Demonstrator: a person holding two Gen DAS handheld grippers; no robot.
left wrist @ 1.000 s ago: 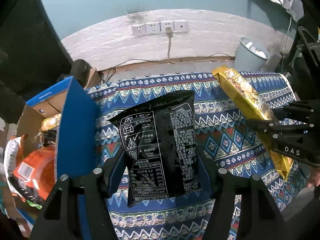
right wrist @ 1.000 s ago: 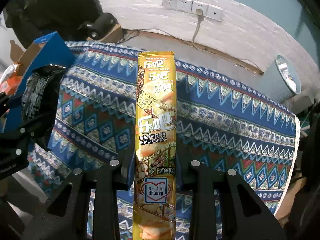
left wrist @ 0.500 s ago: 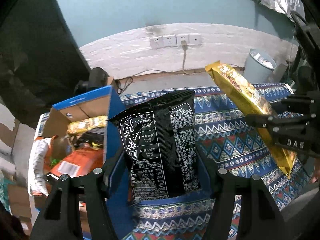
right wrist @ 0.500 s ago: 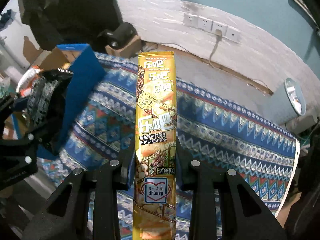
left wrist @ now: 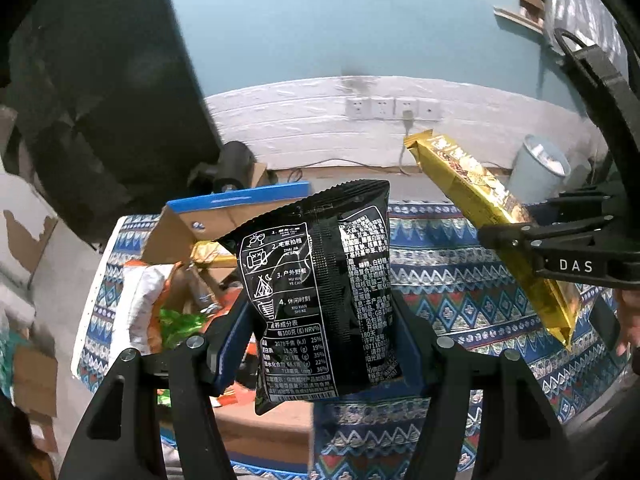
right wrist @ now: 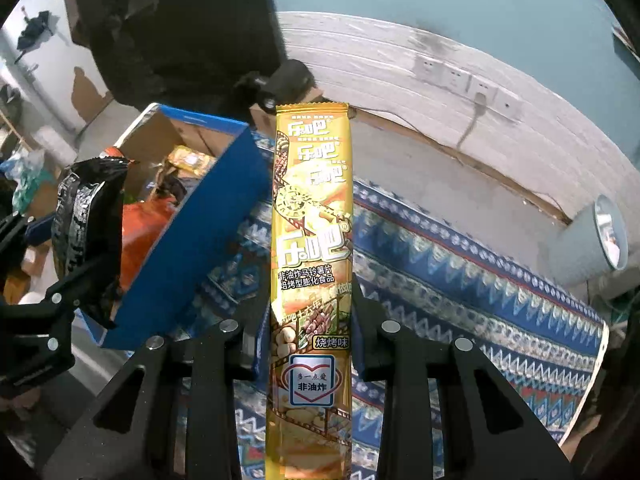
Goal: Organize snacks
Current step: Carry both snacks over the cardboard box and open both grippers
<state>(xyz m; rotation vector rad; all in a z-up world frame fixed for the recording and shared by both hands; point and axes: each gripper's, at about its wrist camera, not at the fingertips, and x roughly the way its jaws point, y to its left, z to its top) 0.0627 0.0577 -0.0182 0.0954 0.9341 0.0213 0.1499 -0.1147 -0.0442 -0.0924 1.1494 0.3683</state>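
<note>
Left gripper [left wrist: 324, 336]: jaws about half spread, pinching the lower part of a glossy black crinkled foil snack bag with white printed text [left wrist: 320, 288], which stands upright at centre frame with a serrated top seal. Right gripper [right wrist: 310, 320]: jaws nearly pressed together, pinching a long, narrow golden-yellow foil packet of baked crisps [right wrist: 310, 264] low on its length; the packet stands stiff and straight up the middle of the right wrist view. Judged step: both snacks carried in the air toward the open blue-sided cardboard box [right wrist: 192, 236], left of centre in both views. It already holds an orange bag [right wrist: 140, 232], a green wrapper [left wrist: 178, 322] and a small yellow pack [right wrist: 192, 160], loosely heaped. Next move probably calls for bringing each packet over the opening, clearing the raised blue flap, then letting go. Beneath lies a blue, zigzag-patterned woven cloth [right wrist: 460, 280] on the table; a pale grey round bin [right wrist: 596, 236] stands at right.
</note>
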